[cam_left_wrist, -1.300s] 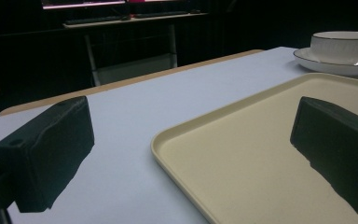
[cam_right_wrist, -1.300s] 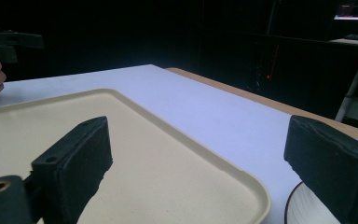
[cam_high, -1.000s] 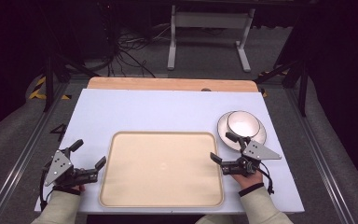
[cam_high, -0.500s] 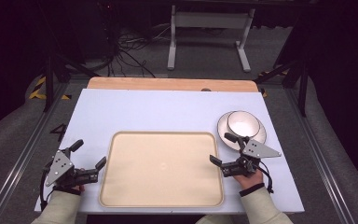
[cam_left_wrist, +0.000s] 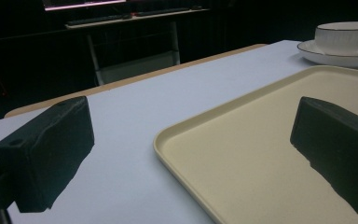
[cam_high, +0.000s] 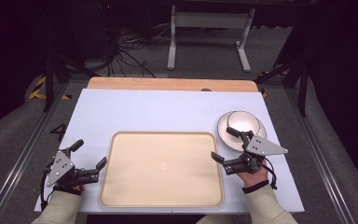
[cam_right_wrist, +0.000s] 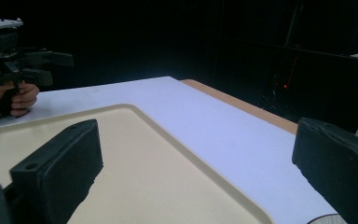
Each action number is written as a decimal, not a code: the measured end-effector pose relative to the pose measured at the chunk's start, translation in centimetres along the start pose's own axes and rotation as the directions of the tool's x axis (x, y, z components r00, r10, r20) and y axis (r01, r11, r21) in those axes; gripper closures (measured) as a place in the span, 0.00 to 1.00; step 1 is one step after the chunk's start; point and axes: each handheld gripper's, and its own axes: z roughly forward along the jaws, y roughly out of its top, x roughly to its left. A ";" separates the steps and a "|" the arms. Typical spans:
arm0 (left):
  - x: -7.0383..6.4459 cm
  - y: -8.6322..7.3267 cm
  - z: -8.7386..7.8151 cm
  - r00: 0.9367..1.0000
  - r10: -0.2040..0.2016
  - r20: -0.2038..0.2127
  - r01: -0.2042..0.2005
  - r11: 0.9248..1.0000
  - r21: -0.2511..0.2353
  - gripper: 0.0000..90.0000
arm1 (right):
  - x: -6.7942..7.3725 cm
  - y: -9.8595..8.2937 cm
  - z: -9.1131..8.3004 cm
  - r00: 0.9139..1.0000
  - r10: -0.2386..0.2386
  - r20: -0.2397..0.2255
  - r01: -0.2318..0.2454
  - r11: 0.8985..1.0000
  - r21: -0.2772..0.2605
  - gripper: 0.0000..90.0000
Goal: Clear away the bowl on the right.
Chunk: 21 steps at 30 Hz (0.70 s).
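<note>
A cream tray (cam_high: 163,168) lies bare on the white table (cam_high: 168,112), near the front edge. At its right rear corner a white bowl (cam_high: 238,122) sits on a white plate (cam_high: 261,128). My left gripper (cam_high: 91,153) is open just off the tray's left rim, with nothing between its fingers. My right gripper (cam_high: 222,143) is open at the tray's right rim, beside the plate, and holds nothing. In the left gripper view my left gripper (cam_left_wrist: 191,140) straddles the tray's rim (cam_left_wrist: 168,140), with the bowl (cam_left_wrist: 345,37) far off. The right gripper (cam_right_wrist: 196,163) straddles the tray's far rim (cam_right_wrist: 177,144).
A wooden strip (cam_high: 168,84) runs along the table's back edge. Beyond it are a metal stand (cam_high: 205,28) and cables on a dark floor. In the right gripper view the other hand (cam_right_wrist: 18,98) holds the left gripper (cam_right_wrist: 51,65) across the tray.
</note>
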 end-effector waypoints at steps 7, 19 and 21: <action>0.0 0.0 0.0 1.000 -0.001 0.000 0.001 1.000 0.000 0.00 | 0.0 1.5 0.3 1.000 0.009 -0.028 -0.009 1.000 -0.009 0.02; 0.0 0.0 0.0 1.000 0.003 -0.001 -0.003 1.000 0.000 0.00 | -0.1 3.5 0.0 0.999 -0.048 -0.025 0.047 0.999 -0.011 0.05; 0.0 0.0 0.0 1.000 0.004 -0.001 -0.004 1.000 0.000 0.00 | -0.1 3.6 0.0 0.999 -0.050 -0.021 0.050 0.999 -0.010 0.04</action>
